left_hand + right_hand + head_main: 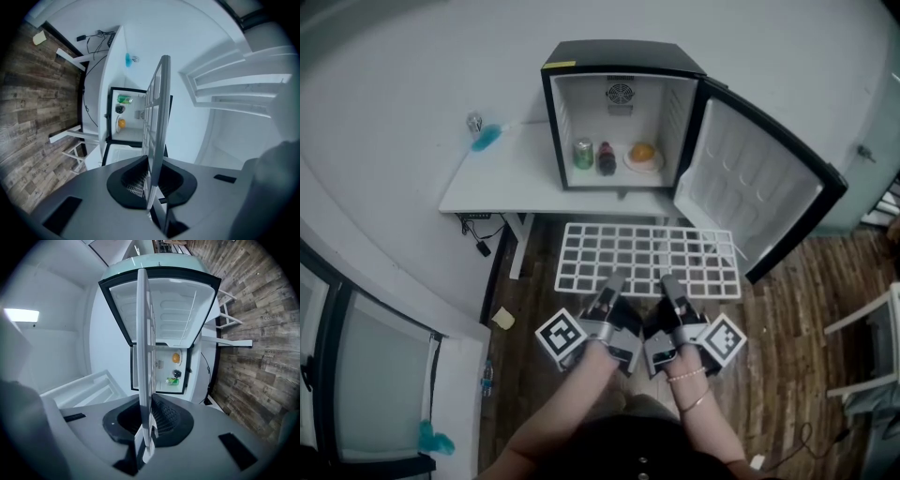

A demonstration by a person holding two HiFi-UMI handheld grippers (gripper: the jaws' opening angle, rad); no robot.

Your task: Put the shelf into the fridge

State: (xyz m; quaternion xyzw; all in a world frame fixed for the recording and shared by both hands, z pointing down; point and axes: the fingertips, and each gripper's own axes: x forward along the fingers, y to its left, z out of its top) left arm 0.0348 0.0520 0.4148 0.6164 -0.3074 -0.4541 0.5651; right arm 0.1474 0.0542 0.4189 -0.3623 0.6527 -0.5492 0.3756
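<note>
The head camera sits high above the person and looks steeply down, taking in the left gripper (607, 283) and the right gripper (672, 284) low in the middle, the shelf (647, 258) just ahead, the open fridge (619, 122) at the table's (497, 183) right end, and the wood floor (787, 309). Each gripper camera rides close behind its own jaws, facing along the shelf's edge into the fridge. The left gripper view is rolled so the floor lies at its left; the right gripper view rolls oppositely. All three share the shelf and the fridge interior.
</note>
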